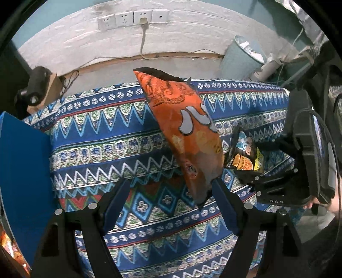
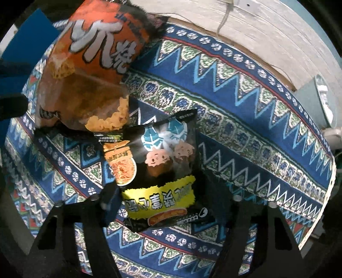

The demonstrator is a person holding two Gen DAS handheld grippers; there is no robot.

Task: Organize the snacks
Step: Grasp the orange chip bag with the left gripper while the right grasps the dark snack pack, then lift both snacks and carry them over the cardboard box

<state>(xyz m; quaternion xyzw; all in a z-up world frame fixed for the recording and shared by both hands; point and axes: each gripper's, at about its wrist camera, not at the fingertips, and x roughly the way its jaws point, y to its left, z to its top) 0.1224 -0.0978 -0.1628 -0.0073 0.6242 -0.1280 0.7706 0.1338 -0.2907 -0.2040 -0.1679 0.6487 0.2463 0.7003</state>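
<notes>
An orange snack bag (image 1: pixel 188 132) stands tilted on the patterned tablecloth (image 1: pixel 106 149). Its lower corner rests against the right finger of my left gripper (image 1: pixel 171 205), which is open, with a wide gap to its left finger. In the right wrist view the orange snack bag (image 2: pixel 92 70) fills the upper left. A black snack bag (image 2: pixel 162 171) with a yellow band lies flat on the cloth between the fingers of my right gripper (image 2: pixel 166 209), and both pads meet its sides. The left wrist view shows the black snack bag (image 1: pixel 245 158) sticking out of the right gripper (image 1: pixel 263 181).
A blue box wall (image 1: pixel 23 162) stands at the left. Behind the table are a pale waste bin (image 1: pixel 241 57), a wall socket strip (image 1: pixel 132 19) with a hanging cable, and a small camera on a wooden block (image 1: pixel 38 85). The table's far edge (image 2: pixel 320 162) runs close to the right.
</notes>
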